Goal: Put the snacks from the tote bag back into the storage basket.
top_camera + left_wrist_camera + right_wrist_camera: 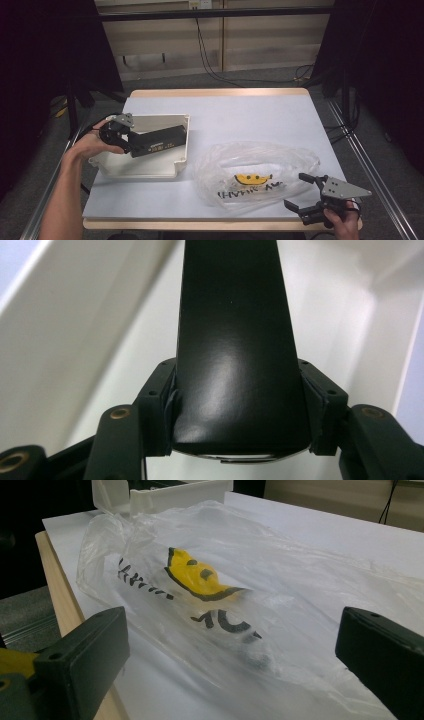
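We see a pale surface with a light wooden edge, set in a dim room. A grey carpeted floor surrounds it, dark drapes hang at either side, and black cables run down a beige panelled wall at the back.

On the left part of the surface stands a shallow white plastic tray. Right of it, near the front edge, lies a crumpled transparent plastic bag printed with a yellow smiling face and black lettering.

The left tongs, held in the person's left hand, are clamped on one end of a long black box. In the high view we see the box reaching from the tongs toward the tray's right wall, over the tray's interior. In the left gripper view the box runs straight away between the two jaws, whose pads press on its two sides, with the tray's white walls to either side. Whether the box rests on the tray floor we cannot tell.

The right tongs, held in the right hand at the front right corner, stand apart with nothing between them. In the right gripper view the bag lies just ahead of the spread jaws, apart from them.
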Tool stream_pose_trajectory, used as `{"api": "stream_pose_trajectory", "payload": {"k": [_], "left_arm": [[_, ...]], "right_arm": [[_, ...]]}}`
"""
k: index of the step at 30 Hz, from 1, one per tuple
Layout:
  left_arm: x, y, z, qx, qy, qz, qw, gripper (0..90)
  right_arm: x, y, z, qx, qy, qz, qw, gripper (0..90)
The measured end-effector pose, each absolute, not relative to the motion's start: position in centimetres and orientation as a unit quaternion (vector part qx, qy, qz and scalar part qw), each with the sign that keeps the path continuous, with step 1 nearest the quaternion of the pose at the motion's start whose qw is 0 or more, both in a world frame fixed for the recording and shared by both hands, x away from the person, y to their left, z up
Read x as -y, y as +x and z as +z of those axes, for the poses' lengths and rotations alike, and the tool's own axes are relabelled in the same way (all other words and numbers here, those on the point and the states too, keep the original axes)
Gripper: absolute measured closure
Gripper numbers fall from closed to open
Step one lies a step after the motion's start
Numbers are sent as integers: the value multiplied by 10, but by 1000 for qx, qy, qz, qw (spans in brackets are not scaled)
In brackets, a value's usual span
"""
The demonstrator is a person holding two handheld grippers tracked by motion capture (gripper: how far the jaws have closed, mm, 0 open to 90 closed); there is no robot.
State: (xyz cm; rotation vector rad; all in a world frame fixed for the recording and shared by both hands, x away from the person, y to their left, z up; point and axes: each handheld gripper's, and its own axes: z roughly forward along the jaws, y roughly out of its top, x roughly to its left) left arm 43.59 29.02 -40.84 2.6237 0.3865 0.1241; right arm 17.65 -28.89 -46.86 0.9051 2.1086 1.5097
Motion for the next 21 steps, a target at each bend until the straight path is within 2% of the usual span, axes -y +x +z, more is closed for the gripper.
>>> {"api": "stream_pose_trajectory", "payload": {"k": [8,16,21], "left_arm": [[-283,450,-411,-129,973,19,191,427],[-280,459,-417,-142,973,14,183,425],[-274,462,-419,-140,977,18,158,425]], "right_arm": [[289,177,-469,-754,321,538,196,4],[289,177,-469,-754,322,537,196,3],[289,178,-469,-754,322,538,196,3]]}}
